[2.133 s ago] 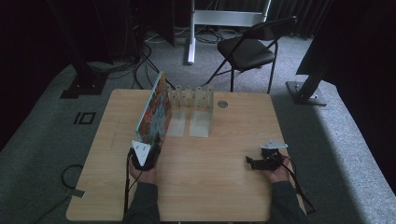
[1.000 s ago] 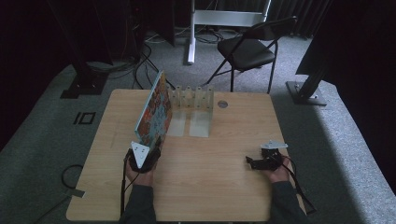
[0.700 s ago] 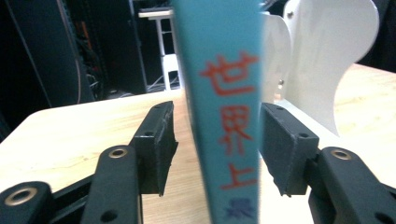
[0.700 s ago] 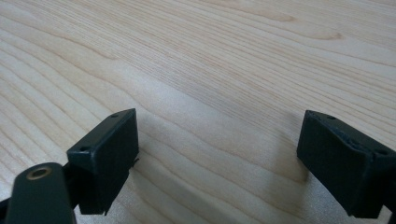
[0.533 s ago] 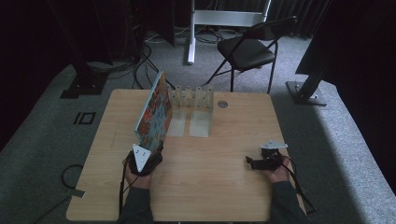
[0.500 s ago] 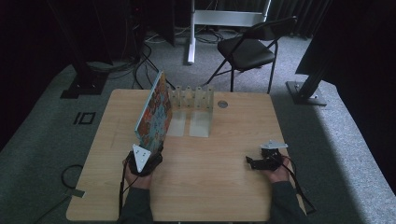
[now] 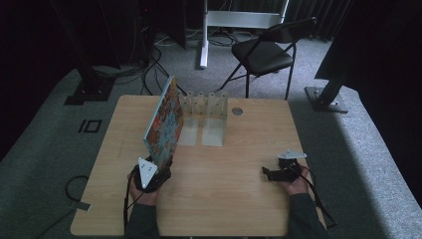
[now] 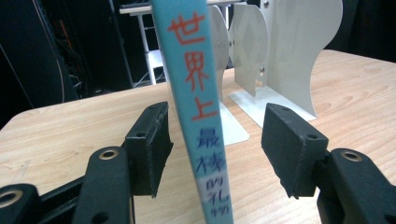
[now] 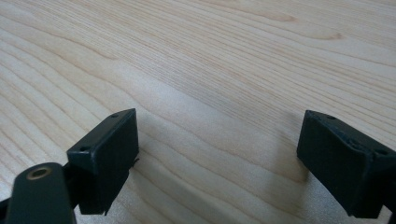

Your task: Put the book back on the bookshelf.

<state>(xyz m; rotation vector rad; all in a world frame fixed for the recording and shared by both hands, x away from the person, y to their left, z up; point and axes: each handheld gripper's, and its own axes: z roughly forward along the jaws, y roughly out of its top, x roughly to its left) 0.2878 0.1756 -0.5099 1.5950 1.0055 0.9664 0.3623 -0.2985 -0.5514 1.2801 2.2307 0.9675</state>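
- The left gripper (image 7: 158, 168) sits near the table's (image 7: 239, 209) front-left part, with bare wood between it and the near edge; the person's left hand (image 7: 144, 191) comes in from the bottom edge of the high view.
- Its jaws have just been opening and now stand apart on either side of the book (image 8: 196, 107), whose blue spine rises between them; the left pad is just beside the spine, the right one well clear of it.
- The right gripper (image 7: 271, 173) rests low near the front-right part, jaws spread wide over bare wood, holding nothing.
- A broad stretch of tabletop lies open between the two grippers.
- The book stands on edge, leaning, its far end against the white bookends (image 7: 206, 112) toward the table's back edge.
- The spine's top and bottom are cut off in the left gripper view.
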